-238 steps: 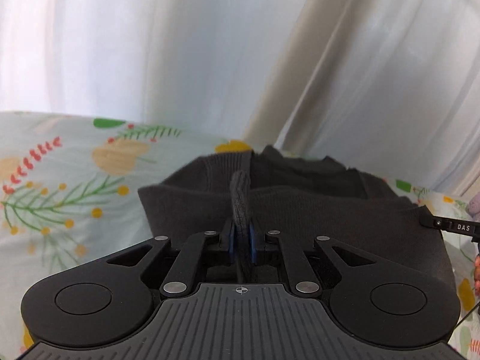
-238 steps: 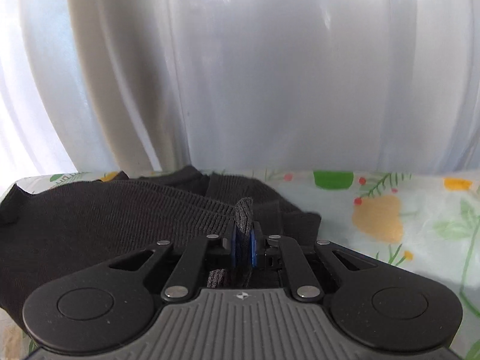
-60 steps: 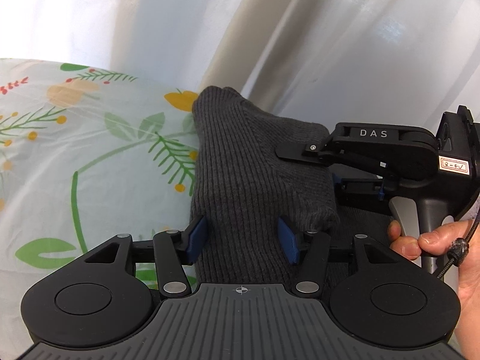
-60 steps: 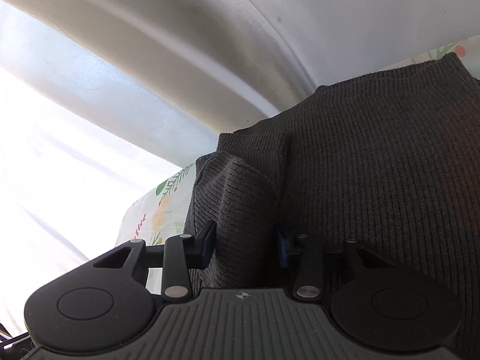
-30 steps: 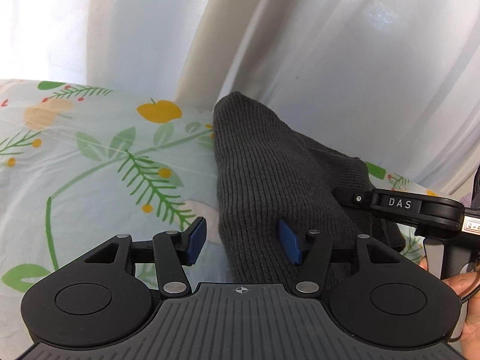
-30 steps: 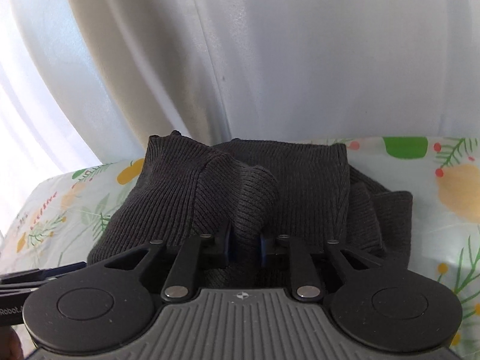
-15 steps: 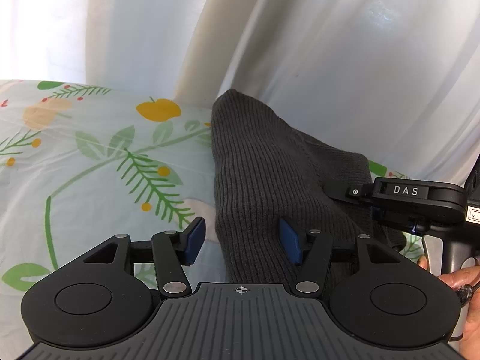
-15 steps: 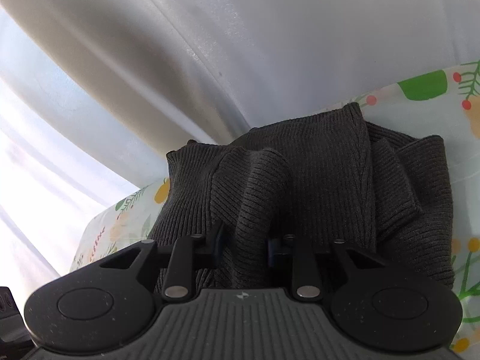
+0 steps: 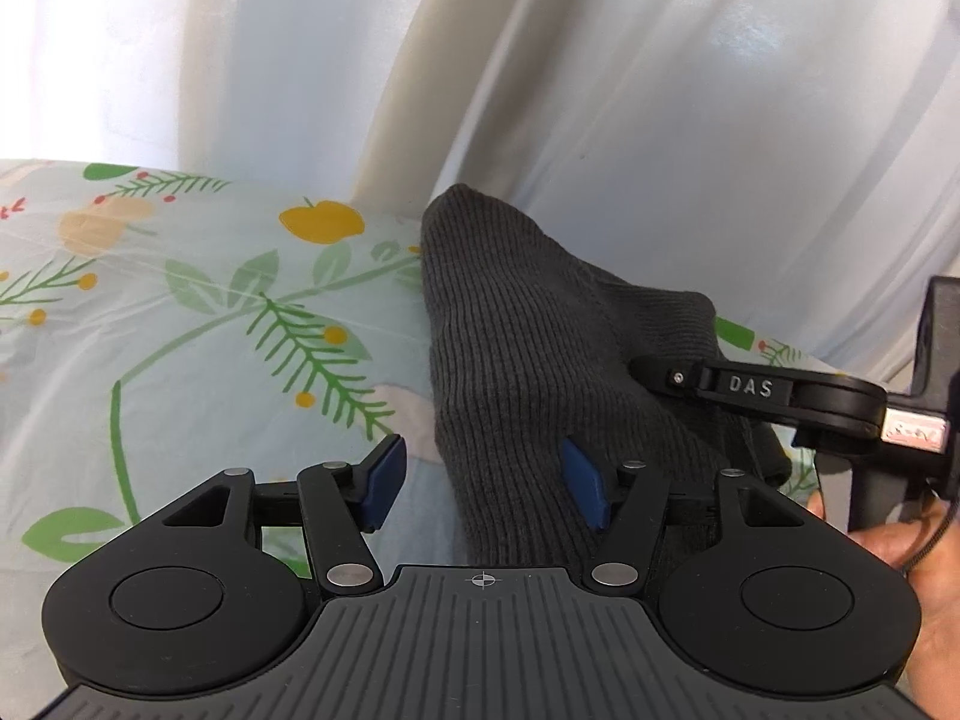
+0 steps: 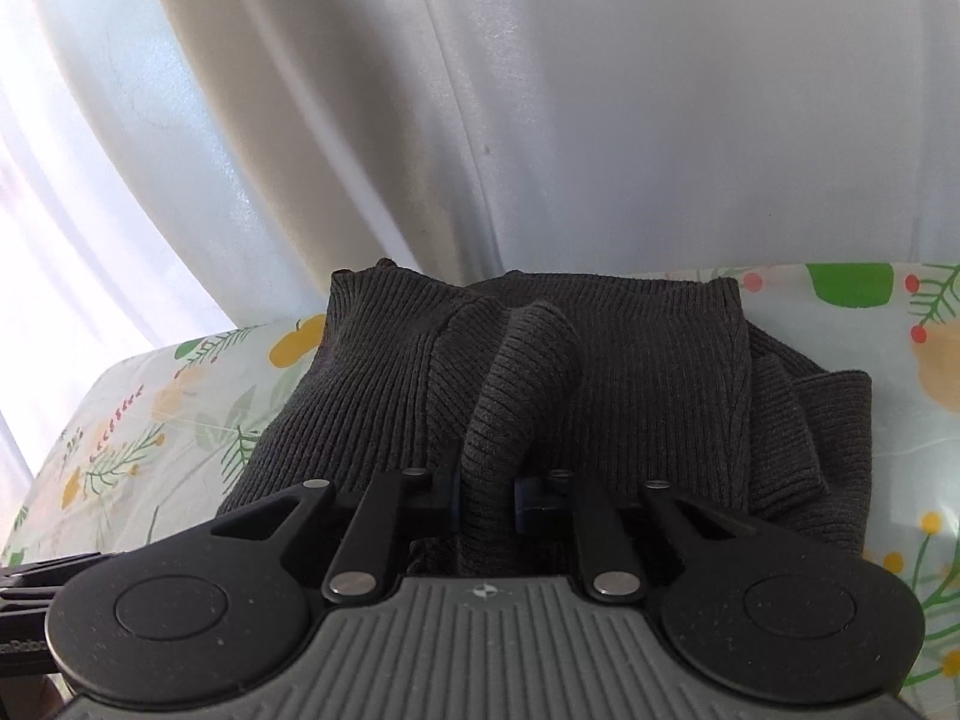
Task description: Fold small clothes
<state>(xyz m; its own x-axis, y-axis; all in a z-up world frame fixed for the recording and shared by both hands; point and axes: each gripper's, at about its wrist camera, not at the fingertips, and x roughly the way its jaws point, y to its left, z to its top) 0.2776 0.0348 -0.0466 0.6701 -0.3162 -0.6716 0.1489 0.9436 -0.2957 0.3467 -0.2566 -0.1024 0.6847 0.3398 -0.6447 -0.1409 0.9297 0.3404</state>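
Observation:
A dark grey ribbed knit garment (image 9: 510,330) lies folded in a bundle on the floral cloth. My left gripper (image 9: 483,483) is at its near left edge with the jaws wide and opening slightly. The right blue pad (image 9: 585,492) rests against the knit, and the left pad (image 9: 384,477) hangs free over the cloth. In the right wrist view a raised fold of the garment (image 10: 648,360) stands between the pads of my right gripper (image 10: 487,492), whose jaws are closing and pinch it. The right gripper's upper finger (image 9: 750,387) lies over the bundle's right side.
The floral tablecloth (image 9: 210,330) spreads to the left of the garment and also to its right (image 10: 900,432). White curtains (image 9: 660,120) hang close behind the table's far edge. A person's hand (image 9: 900,546) holds the right gripper's handle at the right edge.
The right gripper's jaws have narrowed onto the raised fold, and its view has levelled after a tilt. The left gripper has hardly moved. The right gripper's finger has shifted slightly over the bundle.

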